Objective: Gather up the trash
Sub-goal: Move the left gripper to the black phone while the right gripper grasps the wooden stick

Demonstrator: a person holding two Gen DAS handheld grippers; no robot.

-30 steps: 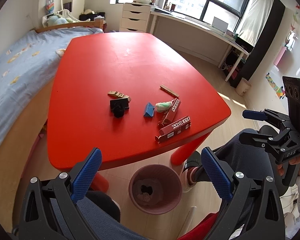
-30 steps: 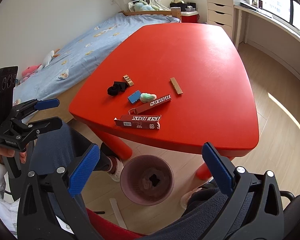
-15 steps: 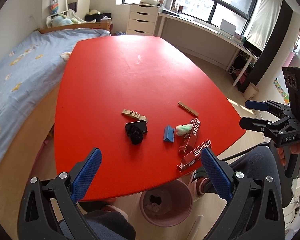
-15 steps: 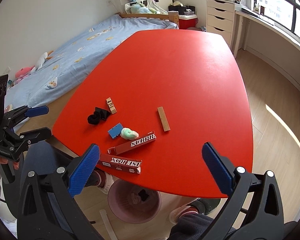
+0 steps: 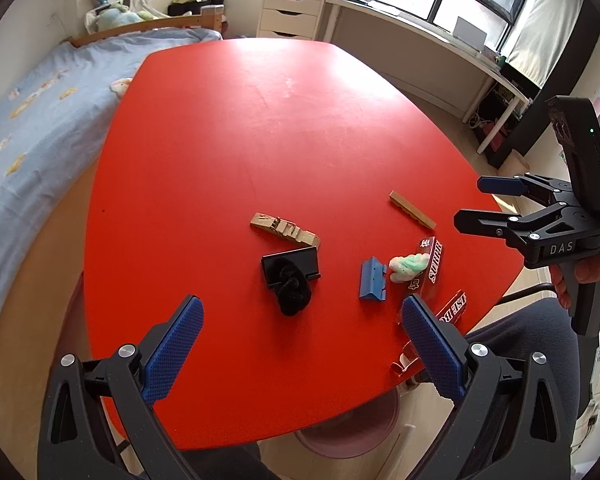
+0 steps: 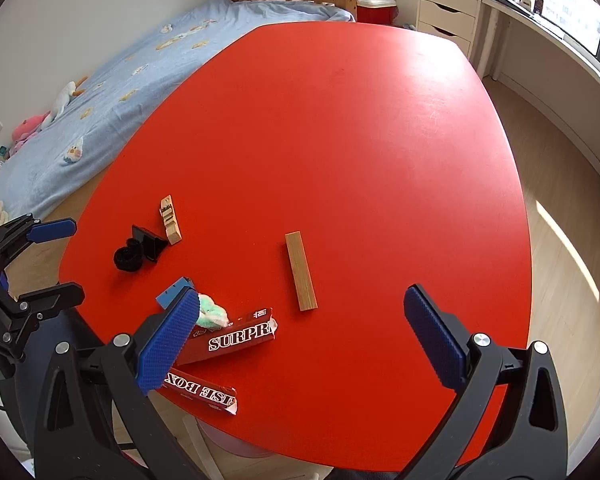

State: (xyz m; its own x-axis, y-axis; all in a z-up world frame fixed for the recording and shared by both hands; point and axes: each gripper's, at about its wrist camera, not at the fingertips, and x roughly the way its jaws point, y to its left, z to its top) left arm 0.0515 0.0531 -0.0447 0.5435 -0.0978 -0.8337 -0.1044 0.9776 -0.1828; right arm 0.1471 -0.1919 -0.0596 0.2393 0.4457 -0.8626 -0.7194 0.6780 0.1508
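Small trash lies near the front edge of the red table (image 5: 260, 120): a black holder with a black fuzzy lump (image 5: 291, 280), a wooden clip (image 5: 284, 230), a blue piece (image 5: 373, 280), a green-white tuft (image 5: 408, 266), two red "SURPRISE BOX" cartons (image 6: 236, 338) (image 6: 204, 392) and a wooden slat (image 6: 300, 270). My left gripper (image 5: 300, 352) is open and empty, just in front of the black lump. My right gripper (image 6: 300, 344) is open and empty over the cartons and the slat.
A pink waste bin (image 5: 352, 436) stands on the floor under the table's front edge. A bed with a blue cover (image 6: 112, 92) runs along the left. A white desk (image 5: 420, 36) and drawers (image 5: 292, 12) stand under the window.
Both grippers have moved forward from in front of the table to over its front edge, closer to the trash. The bin has slid out of view under the table edge.
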